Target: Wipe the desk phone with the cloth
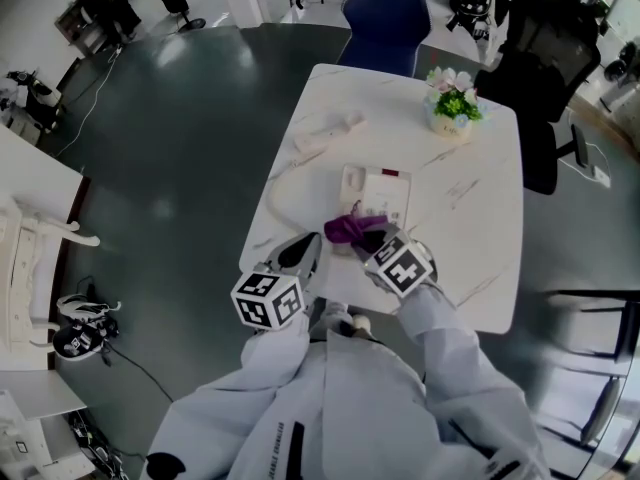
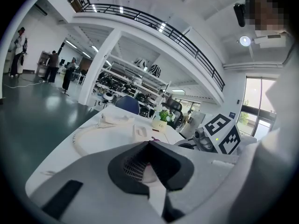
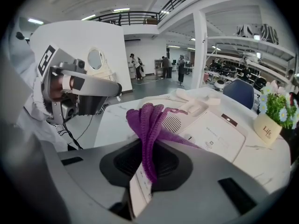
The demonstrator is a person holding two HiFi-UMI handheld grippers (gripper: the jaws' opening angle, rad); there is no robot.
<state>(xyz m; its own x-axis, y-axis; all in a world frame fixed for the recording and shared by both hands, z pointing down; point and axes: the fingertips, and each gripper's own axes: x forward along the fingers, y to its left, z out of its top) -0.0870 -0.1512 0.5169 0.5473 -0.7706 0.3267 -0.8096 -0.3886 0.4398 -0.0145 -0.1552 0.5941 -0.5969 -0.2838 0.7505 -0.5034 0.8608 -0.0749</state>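
At the bench's (image 1: 480, 218) near edge, the left gripper (image 1: 308, 248) hovers idle with its jaws together on nothing. To its right, the right gripper (image 1: 375, 240) is clamped on a bunched purple cloth (image 1: 347, 230) at the near end of the desk phone (image 1: 380, 190). Wiping looks barely begun: the cloth is only at the base's near end, so the keypad face beyond it and the handset (image 1: 328, 133), lying off-cradle at the far left, probably remain to be wiped.
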